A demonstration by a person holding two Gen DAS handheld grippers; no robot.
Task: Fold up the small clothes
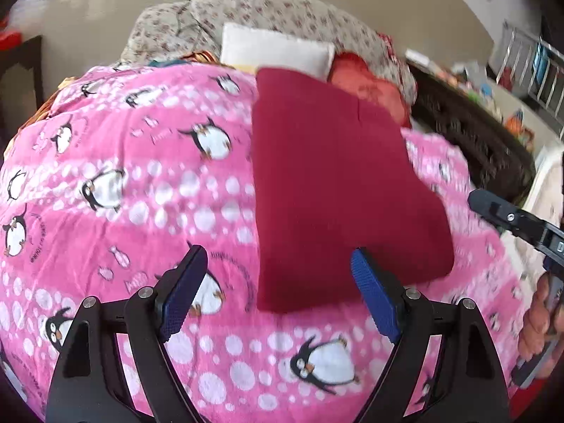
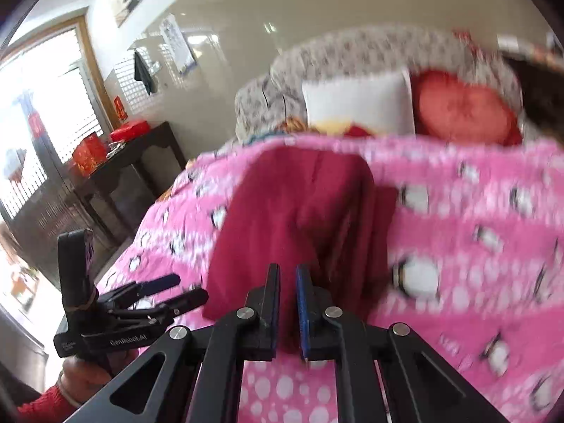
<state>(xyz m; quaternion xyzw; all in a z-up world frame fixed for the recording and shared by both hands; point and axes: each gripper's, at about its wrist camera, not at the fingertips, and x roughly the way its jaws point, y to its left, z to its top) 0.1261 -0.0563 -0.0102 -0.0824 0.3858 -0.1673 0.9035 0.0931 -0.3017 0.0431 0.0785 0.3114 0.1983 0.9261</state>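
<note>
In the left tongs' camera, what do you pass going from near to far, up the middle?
left tongs → dark red cloth on the penguin blanket → white pillow → flowery sofa back.

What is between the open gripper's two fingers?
In the left wrist view, the left gripper has the near edge of the dark red cloth and the pink penguin blanket between its fingers.

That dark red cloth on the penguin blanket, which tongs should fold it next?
Probably the right tongs: they look shut on the dark red cloth. The left tongs are open, holding nothing.
</note>
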